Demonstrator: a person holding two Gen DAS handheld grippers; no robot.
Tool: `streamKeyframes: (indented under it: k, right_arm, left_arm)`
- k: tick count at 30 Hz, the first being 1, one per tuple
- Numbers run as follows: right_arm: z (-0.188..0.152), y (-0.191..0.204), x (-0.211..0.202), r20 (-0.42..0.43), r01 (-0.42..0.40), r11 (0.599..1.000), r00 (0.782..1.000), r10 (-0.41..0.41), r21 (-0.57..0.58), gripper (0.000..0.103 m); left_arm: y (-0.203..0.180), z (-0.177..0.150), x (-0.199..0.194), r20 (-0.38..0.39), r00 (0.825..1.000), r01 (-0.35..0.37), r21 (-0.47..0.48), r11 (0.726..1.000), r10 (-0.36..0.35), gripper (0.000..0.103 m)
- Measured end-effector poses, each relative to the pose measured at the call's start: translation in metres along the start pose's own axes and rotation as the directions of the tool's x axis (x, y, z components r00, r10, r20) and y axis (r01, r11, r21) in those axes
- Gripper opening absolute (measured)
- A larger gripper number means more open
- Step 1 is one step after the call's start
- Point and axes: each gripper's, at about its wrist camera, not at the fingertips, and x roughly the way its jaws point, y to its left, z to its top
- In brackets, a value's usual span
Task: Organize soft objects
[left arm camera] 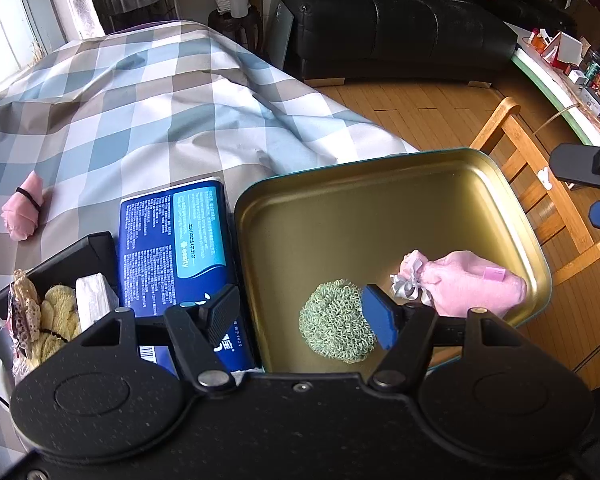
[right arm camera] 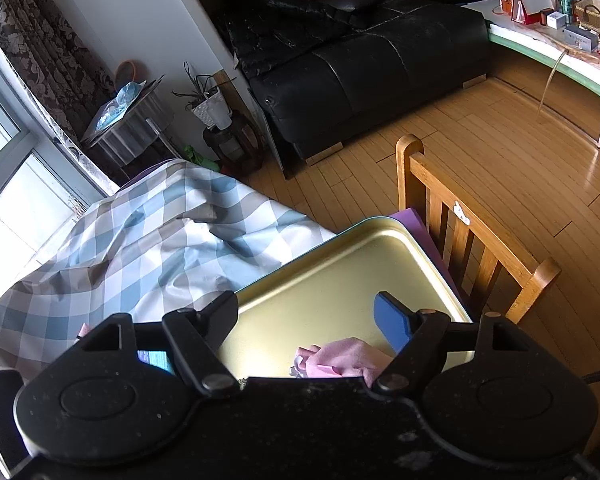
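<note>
Now I count two soft things in my gold tray (left arm camera: 340, 216): one green scrubber (left arm camera: 334, 322), one pink pouch (left arm camera: 472, 286). Both hand-held grippers, left (left arm camera: 300, 312) and right (right arm camera: 304, 322), are spread, pinching nothing.

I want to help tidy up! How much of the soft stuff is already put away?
Done: a green loopy scrubber and a pink cloth pouch with a silver bow lie in the gold metal tray. In hand: nothing; the left gripper and right gripper are both open. Left: a pink rolled cloth with a black band still sits on the checked tablecloth.
</note>
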Motion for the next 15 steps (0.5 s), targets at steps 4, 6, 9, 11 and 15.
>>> streamKeyframes:
  k: [4, 6, 9, 11, 15]
  right_arm:
    - [-0.002, 0.005, 0.003, -0.006, 0.021, 0.999, 1.0, -0.021, -0.028, 0.076]
    - [-0.003, 0.007, 0.005, -0.007, 0.039, 0.998, 0.999, -0.039, -0.044, 0.076]
    - [-0.004, 0.007, 0.008, -0.009, 0.063, 0.996, 0.998, -0.064, -0.058, 0.076]
    - [-0.004, 0.007, 0.009, -0.011, 0.077, 0.995, 0.997, -0.077, -0.058, 0.076]
    - [-0.006, 0.011, 0.012, -0.008, 0.101, 0.992, 0.995, -0.102, -0.076, 0.076]
  left_arm:
    - [0.005, -0.003, -0.005, 0.001, 1.0, -0.006, -0.009, 1.0, 0.006, 0.064]
    - [0.01, -0.004, -0.008, 0.004, 1.0, -0.012, -0.015, 1.0, 0.013, 0.064]
    - [0.018, -0.007, -0.015, 0.014, 1.0, -0.021, -0.026, 0.999, 0.021, 0.064]
    - [0.026, -0.01, -0.021, 0.022, 0.999, -0.03, -0.038, 0.999, 0.031, 0.064]
    - [0.048, -0.015, -0.033, 0.043, 0.997, -0.054, -0.065, 0.996, 0.057, 0.069]
